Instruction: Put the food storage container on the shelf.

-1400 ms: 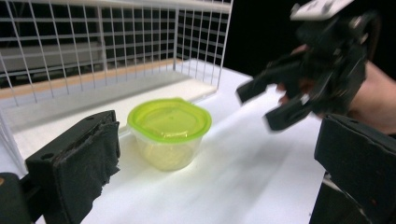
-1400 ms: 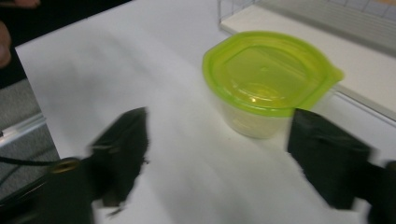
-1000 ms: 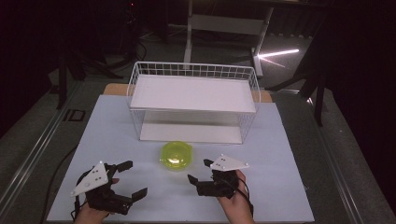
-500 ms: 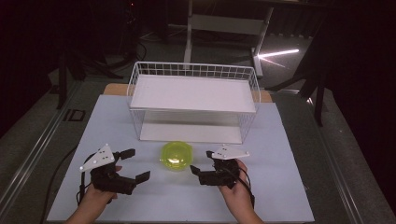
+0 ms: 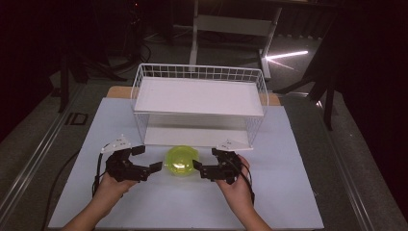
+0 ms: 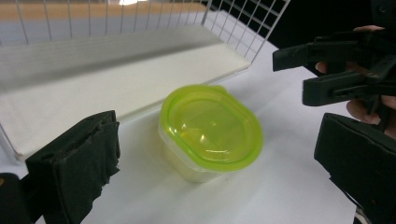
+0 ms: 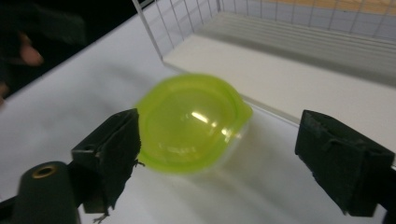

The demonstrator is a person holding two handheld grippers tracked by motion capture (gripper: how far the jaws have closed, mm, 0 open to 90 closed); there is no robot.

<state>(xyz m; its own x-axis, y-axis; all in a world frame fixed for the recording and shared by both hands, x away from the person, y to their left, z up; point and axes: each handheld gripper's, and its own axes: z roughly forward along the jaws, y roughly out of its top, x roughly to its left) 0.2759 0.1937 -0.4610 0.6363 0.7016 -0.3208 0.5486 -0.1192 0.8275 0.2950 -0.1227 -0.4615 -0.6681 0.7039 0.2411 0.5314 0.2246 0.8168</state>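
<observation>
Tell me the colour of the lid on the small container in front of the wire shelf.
Translucent yellow-green lid, clearest in the left gripper view.

A white wire rack [image 5: 199, 103] with two white shelves is set on a pale mat [image 5: 288, 202] spread over the table. Behind the rack, a strip of wooden tabletop [image 5: 274, 98] is seen, and farther back a white stand [image 5: 231, 24] is placed on the dark floor.

The lidded container [image 5: 182, 161] sits on the table [image 5: 288, 202] just before the wire rack [image 5: 199, 103], between left gripper [image 5: 144, 159] and right gripper [image 5: 204, 163].
</observation>
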